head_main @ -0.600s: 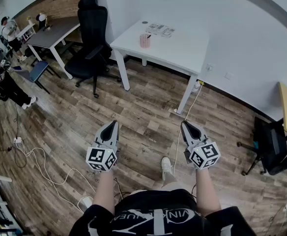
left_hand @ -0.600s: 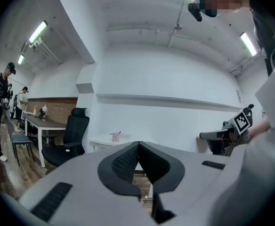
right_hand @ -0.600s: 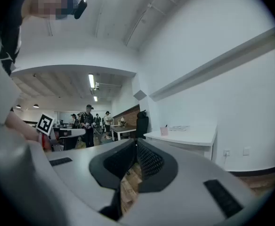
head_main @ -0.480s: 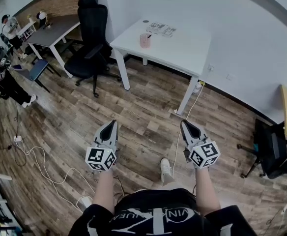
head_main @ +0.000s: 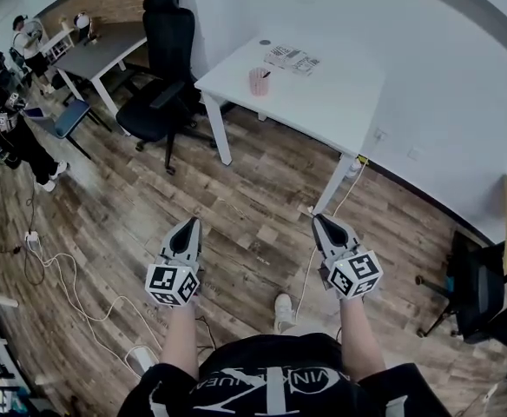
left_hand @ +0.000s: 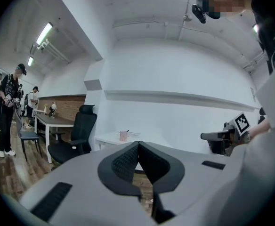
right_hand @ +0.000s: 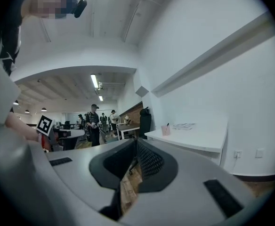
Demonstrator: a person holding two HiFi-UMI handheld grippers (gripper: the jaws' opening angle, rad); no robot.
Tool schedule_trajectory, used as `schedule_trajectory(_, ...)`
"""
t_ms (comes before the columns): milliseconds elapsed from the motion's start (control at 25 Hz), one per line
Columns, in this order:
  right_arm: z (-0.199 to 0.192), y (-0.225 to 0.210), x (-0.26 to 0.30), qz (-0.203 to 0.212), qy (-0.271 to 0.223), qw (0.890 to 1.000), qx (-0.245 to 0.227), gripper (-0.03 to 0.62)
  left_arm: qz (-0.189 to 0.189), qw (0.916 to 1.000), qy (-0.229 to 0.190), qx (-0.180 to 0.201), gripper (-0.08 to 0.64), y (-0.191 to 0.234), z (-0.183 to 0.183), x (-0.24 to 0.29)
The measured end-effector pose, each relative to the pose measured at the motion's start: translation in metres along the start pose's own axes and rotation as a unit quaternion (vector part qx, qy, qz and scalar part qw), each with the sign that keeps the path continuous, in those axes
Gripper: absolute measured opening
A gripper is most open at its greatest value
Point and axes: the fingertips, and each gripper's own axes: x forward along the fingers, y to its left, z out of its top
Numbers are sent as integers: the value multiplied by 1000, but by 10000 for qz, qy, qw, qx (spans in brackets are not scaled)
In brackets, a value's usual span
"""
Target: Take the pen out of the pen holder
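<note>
A wood-plank floor (head_main: 236,189) fills an open office, and the person stands on it well short of the desk. Nearest, the left gripper (head_main: 192,223) and right gripper (head_main: 316,219) are held level side by side, each with its jaws closed tip to tip on nothing. Beyond them, past bare floor, stands a white table (head_main: 332,94) with a black chair (head_main: 162,68) at its left end. The pink holder (head_main: 258,82) sits toward the tabletop's left end, in from the front edge, with papers (head_main: 293,57) behind it near the far edge. The pen (head_main: 266,74) pokes up out of it, roughly upright as far as can be told. The holder lies straight ahead, between the two grippers' lines and well apart from both; neither hand looks clearly nearer, so the approach comes first.
</note>
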Motion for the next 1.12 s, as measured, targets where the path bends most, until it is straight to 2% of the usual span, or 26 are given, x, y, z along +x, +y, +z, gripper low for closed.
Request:
schedule_trajectory(280, 4, -33, 25, 228, 168, 9994, -223, 40, 269, 9996, 21, 25, 15, -1, -1, 30)
schedule_trajectory(520, 7, -64, 38, 358, 232, 9980, -469, 41, 425, 9989, -176, -81, 15, -8, -3, 62)
schedule_trajectory(640, 12, -82, 42, 365, 235, 9981, -428, 44, 373, 9991, -206, -63, 15, -17, 0, 83)
schedule_trajectory(760, 17, -98, 50, 441, 295, 9979, -361, 108, 376, 9991, -213, -31, 15, -20, 7, 103)
schedule_trajectory(920, 24, -109, 57, 501, 208, 9981, -286, 127, 420, 9989, -224, 49, 15, -22, 17, 115)
schedule_trajectory(1120, 13, -123, 67, 466, 184, 9987, 37, 142, 479, 9988, -19, 137, 15, -19, 9, 117)
